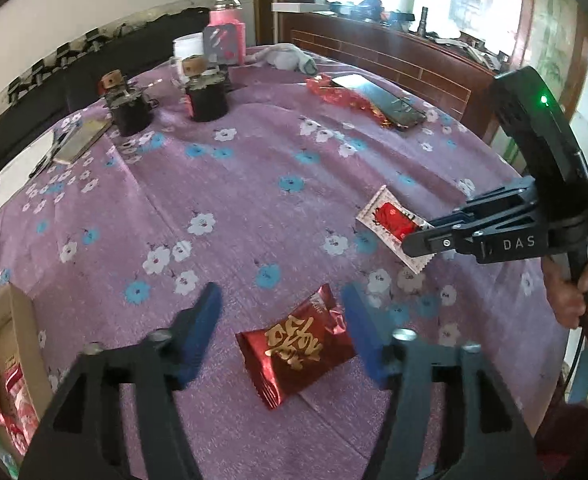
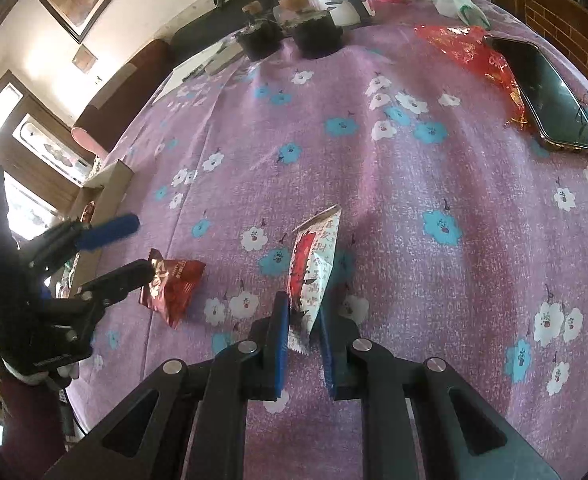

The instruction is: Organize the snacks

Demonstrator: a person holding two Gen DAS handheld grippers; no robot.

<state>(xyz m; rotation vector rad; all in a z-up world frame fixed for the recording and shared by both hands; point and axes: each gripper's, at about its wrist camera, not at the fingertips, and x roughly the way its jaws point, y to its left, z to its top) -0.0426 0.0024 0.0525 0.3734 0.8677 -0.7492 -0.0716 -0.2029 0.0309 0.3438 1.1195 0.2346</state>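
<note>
Snacks are partly sorted, by the look of it: a cardboard box (image 1: pixel 18 320) at the lower left of the left wrist view already holds a few red and pink packets, while at least two more lie out on the counter (image 1: pixel 234 200). A crumpled red wrapper (image 1: pixel 341 96) sits far up the cloth beside a phone (image 1: pixel 377 98); whether it is a snack or only litter I cannot tell.

The left tongs (image 1: pixel 282 328) stand wide open, low over the cloth, with the red packet (image 1: pixel 297 346) lying flat between the blue pads and touching neither one as far as I can see. I'd judge it the next pick for that hand, not yet gripped.

The right tongs (image 2: pixel 301 336) are drawn narrow around the near end of the white packet (image 2: pixel 313 264), which stands on edge in the middle of the right wrist view, its far end running up the frame. The pads look pressed on it or very close; from the left wrist view the packet (image 1: pixel 389 224) shows at the right of the frame, partly hidden behind the tongs' tip.

Both packets remain to be carried to the box, well apart from the white one.
</note>
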